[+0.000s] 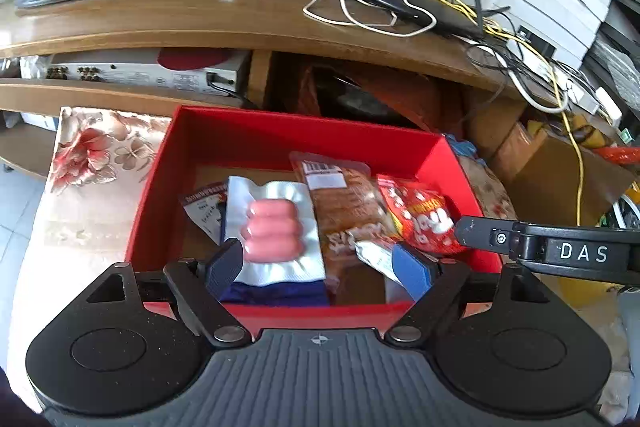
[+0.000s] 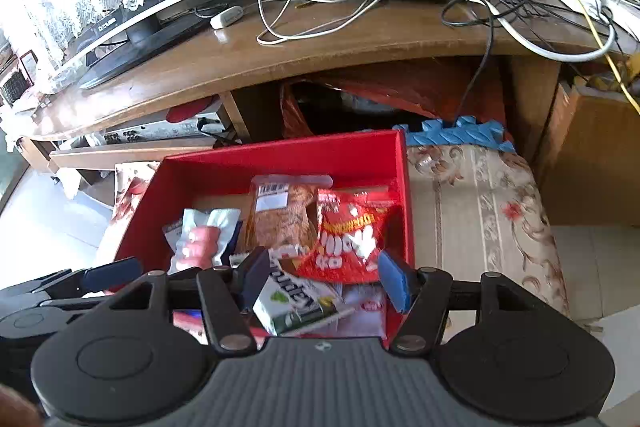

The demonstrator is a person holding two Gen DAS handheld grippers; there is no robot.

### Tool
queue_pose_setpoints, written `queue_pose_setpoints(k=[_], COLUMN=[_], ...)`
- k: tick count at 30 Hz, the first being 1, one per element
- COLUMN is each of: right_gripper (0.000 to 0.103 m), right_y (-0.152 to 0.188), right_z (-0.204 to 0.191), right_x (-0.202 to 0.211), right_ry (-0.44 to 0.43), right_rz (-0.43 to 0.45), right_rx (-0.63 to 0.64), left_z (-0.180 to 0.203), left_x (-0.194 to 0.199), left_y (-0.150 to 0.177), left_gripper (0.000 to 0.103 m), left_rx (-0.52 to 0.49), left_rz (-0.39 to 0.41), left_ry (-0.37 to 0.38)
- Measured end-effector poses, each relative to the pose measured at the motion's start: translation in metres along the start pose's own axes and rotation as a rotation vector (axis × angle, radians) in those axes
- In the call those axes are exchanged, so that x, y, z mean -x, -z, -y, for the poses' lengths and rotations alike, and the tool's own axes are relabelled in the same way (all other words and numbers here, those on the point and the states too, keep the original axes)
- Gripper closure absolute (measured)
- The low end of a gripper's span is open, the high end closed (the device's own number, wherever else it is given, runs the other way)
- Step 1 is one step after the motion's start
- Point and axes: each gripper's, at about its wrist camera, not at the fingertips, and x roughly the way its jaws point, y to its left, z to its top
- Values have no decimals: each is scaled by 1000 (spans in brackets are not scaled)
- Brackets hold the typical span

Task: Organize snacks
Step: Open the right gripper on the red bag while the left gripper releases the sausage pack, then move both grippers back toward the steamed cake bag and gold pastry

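Jaws spread above boxed snacks (image 1: 276,227).

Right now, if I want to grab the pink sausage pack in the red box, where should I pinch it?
Probably pinch the flat silvery edge of the sausage pack, coming down from above on its near end. The pack lies flat in the red box, the sausages bulge in the middle, and the brown snack bag crowds its right side.

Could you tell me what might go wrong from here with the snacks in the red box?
1. The right gripper hangs open just above the red snack bag and could snag it.
2. The sausage pack lies loose between the left gripper fingers.
3. Both grippers crowd the red box and may bump.
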Motion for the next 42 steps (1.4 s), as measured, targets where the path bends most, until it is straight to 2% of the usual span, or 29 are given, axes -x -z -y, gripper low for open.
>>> queue_pose_setpoints(k=[18,26,36,38,42], right_gripper=[43,42,36,36,36], right_y=[38,57,81,82,80], right_z=[17,27,50,54,57], right_x=[35,41,51,52,54], right_ry=[21,37,46,45,23], right_rz=[-12,-48,-94,-96,-98], right_rx=[-27,-36,-64,-70,-70], left_z=[27,38,53,49,35], left_x=[23,24,23,23,29], left_y=[29,47,90,101,122], left_gripper=[15,13,8,8,8], left_rx=[-75,-111,-163,-145,-36], left_rz=[-9,-46,-154,-191,-273], left_ry=[45,67,111,113,169])
